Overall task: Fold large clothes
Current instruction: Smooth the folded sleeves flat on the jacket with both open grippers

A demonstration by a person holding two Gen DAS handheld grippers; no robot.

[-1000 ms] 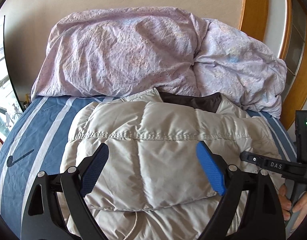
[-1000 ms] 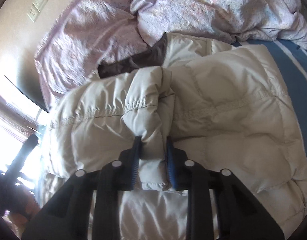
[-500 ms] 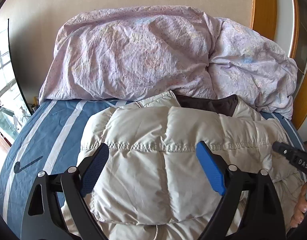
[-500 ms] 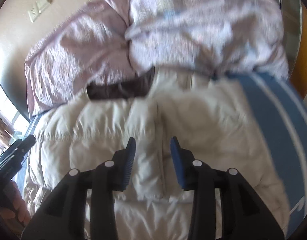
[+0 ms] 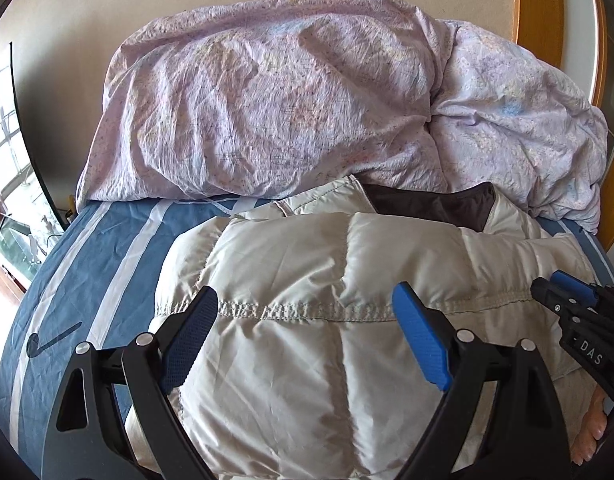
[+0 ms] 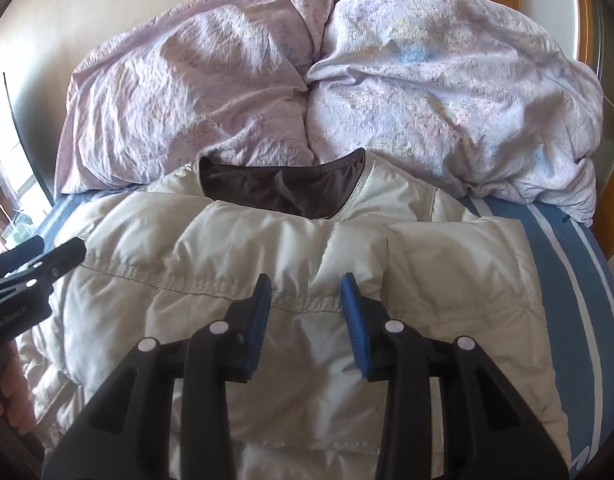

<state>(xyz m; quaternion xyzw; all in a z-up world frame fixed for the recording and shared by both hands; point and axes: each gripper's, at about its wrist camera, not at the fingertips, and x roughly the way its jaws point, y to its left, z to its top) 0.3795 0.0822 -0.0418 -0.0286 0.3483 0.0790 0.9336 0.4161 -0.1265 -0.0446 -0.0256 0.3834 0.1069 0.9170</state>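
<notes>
Cream quilted fabric fills the near half of both our views: the puffer jacket (image 5: 307,320) lies on the bed (image 5: 91,264), which wears a blue sheet with white stripes, and its dark brown lined collar (image 6: 283,188) points to the far side, just against a crumpled pale lilac duvet (image 5: 275,96) heaped along the wall. Sleeves appear folded in over the body, giving a rough rectangle. Our left gripper (image 5: 307,336) hovers over the jacket's middle, near the stitched cross seam (image 5: 303,312), with its blue pads spread wide and nothing between them; whether it touches the cloth we cannot tell. Our right gripper (image 6: 307,320) sits over the jacket's right-hand part, below the collar, its jaws parted by a narrower gap and holding nothing. Each gripper shows at the edge of the other's view, the right one (image 5: 579,312) at the jacket's right border.
</notes>
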